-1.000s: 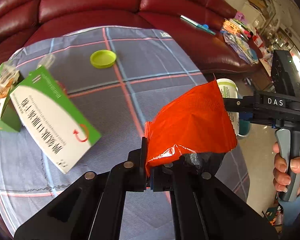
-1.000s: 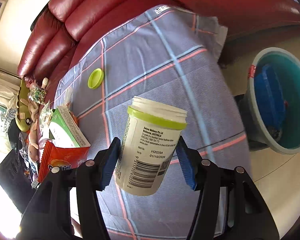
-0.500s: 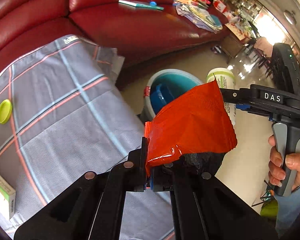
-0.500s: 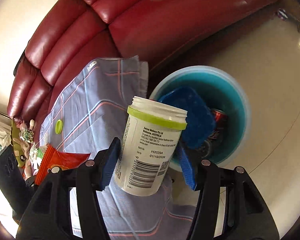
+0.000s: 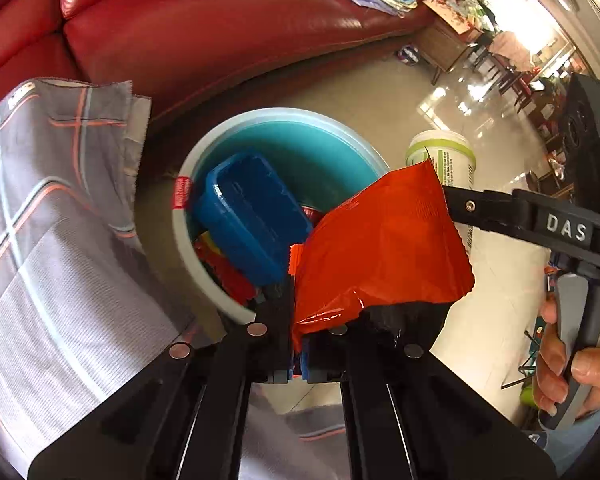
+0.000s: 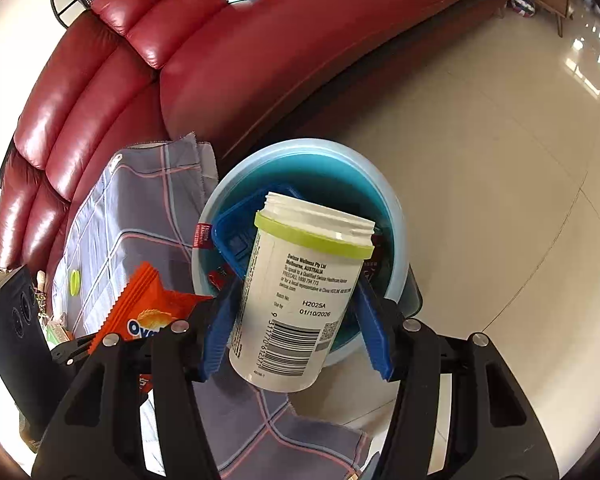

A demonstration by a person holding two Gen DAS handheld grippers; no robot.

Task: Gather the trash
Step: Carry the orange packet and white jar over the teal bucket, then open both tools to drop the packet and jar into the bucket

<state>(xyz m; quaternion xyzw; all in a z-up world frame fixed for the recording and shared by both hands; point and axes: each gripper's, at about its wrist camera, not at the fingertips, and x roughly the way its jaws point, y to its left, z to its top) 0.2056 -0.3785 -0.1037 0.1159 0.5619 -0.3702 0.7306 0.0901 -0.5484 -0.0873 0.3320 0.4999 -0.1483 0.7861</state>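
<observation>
Teal bin (image 6: 396, 216) sat on floor at frame centre, directly beyond both tools.
White jar (image 6: 296, 304), clamped upright in right gripper (image 6: 296, 340), overlapped bin mouth; nearer of two.
Orange wrapper (image 5: 380, 240), pinched in left gripper (image 5: 300, 344), hung at bin's lower-right rim.

Both wrist cameras are riding behind their own fingers and looking steeply down over the teal bin (image 5: 182, 236) on the floor. The left one is sitting close above it and facing across to the right gripper (image 5: 452, 200); the right one (image 6: 296, 320) is catching that same bin (image 6: 396, 216), the plaid cloth (image 6: 140, 216) and red sofa (image 6: 236, 60).
</observation>
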